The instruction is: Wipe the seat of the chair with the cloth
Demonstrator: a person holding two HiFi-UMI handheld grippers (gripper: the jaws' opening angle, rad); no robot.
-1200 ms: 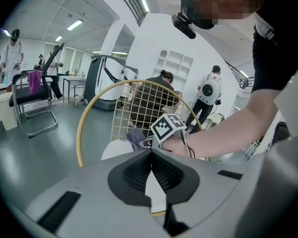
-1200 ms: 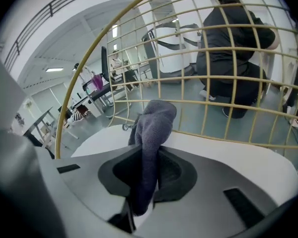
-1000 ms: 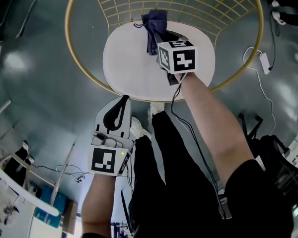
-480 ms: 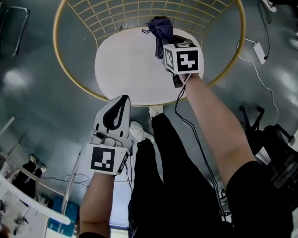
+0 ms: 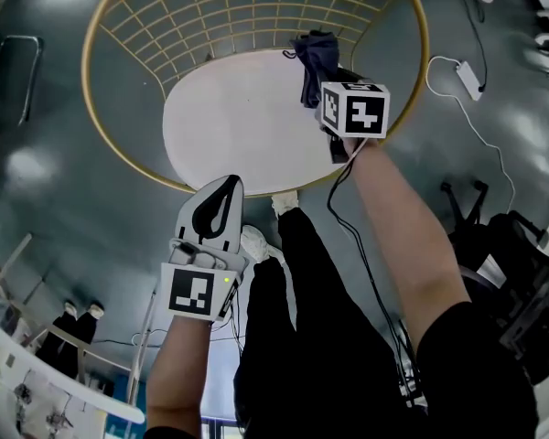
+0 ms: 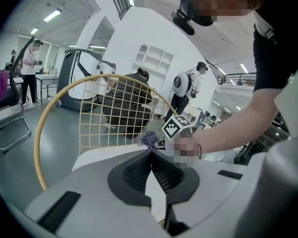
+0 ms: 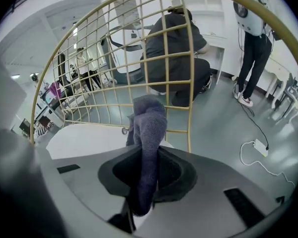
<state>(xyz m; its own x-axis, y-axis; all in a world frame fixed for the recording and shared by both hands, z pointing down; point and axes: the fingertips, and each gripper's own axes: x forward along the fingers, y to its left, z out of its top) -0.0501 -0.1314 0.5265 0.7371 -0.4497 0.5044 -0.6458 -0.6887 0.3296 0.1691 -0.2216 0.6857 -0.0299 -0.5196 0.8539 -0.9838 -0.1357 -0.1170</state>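
The chair has a round white seat (image 5: 229, 117) inside a gold wire-grid back (image 5: 256, 7). A dark blue cloth (image 5: 316, 62) lies bunched at the seat's far right edge, pinched in my right gripper (image 5: 328, 90), which is shut on it. In the right gripper view the cloth (image 7: 148, 133) runs up between the jaws, in front of the gold grid (image 7: 154, 58). My left gripper (image 5: 212, 210) hangs shut and holds nothing, just off the seat's near rim. In the left gripper view the jaws meet, with the seat (image 6: 97, 157) and the cloth (image 6: 150, 139) beyond.
The chair stands on a grey glossy floor (image 5: 64, 199). A white cable and power adapter (image 5: 467, 79) lie on the floor to the right. The person's legs and white shoes (image 5: 256, 240) are close to the seat's near edge. Other people stand in the background (image 7: 179, 53).
My right gripper has dragged the cloth rightward across the seat's far part to its right edge. The left gripper has stayed in place.
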